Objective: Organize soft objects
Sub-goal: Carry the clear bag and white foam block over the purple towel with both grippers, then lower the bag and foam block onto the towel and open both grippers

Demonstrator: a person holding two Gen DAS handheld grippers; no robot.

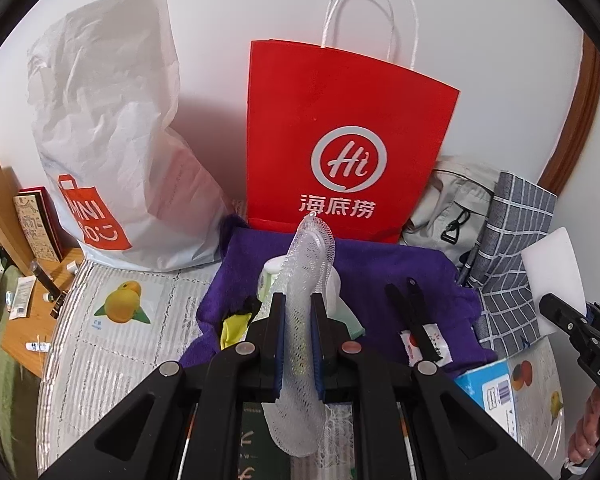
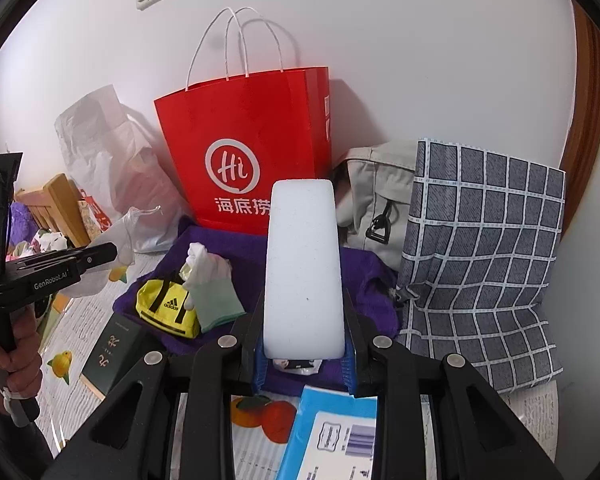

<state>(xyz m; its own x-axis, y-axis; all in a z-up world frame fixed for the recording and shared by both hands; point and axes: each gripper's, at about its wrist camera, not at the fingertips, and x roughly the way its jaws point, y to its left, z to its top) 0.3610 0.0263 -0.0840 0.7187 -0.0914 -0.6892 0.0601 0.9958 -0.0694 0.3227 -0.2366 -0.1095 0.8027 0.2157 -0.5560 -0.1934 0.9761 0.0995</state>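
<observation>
The white sponge (image 2: 304, 272) hides the red bag's (image 2: 244, 152) last printed character

Before you on the table (image 1: 112, 364), the towel (image 1: 400, 276) lies spread toward the back edge. Behind it, against the wall, stands the paper bag (image 1: 340, 120); left of that the plastic bag (image 1: 112, 128), right of it the backpack (image 2: 376, 184) and checked cushion (image 2: 484, 248). On the towel lie the small pouch (image 2: 166, 312) and glove (image 2: 216, 292), touching.

Left gripper (image 1: 299, 304) clamped shut; right gripper (image 2: 305, 312) gripping, jaws partly apart.
</observation>
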